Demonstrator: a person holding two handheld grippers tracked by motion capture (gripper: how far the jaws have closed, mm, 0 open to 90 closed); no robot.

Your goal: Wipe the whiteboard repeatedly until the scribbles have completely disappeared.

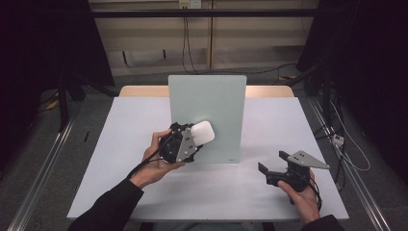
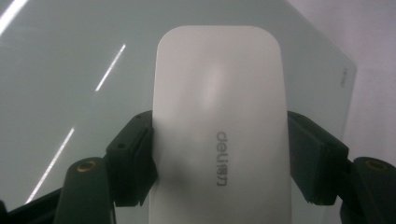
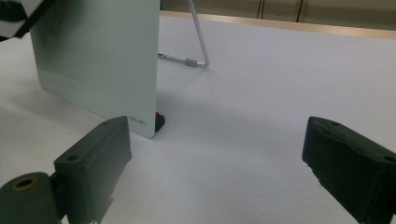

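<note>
A pale green glass board (image 1: 207, 96) stands upright at the middle of the white table (image 1: 274, 120). My left gripper (image 1: 194, 136) is shut on a white rounded eraser (image 1: 203, 132) and holds it flat against the board's lower left face. In the left gripper view the eraser (image 2: 219, 121) carries a grey brand mark, the black pads (image 2: 133, 158) press its two long sides, and the board (image 2: 70, 70) lies behind. My right gripper (image 1: 273, 161) rests low at the table's front right, open, with nothing between its jaws. From it (image 3: 217, 163) the board's lower corner (image 3: 102, 51) is to the left.
A thin metal stand leg (image 3: 198, 42) props the board from behind, and a small dark foot (image 3: 159, 122) sits under its corner. A wooden table edge (image 1: 269, 91) runs behind the white top. Dark curtains and cables surround the table.
</note>
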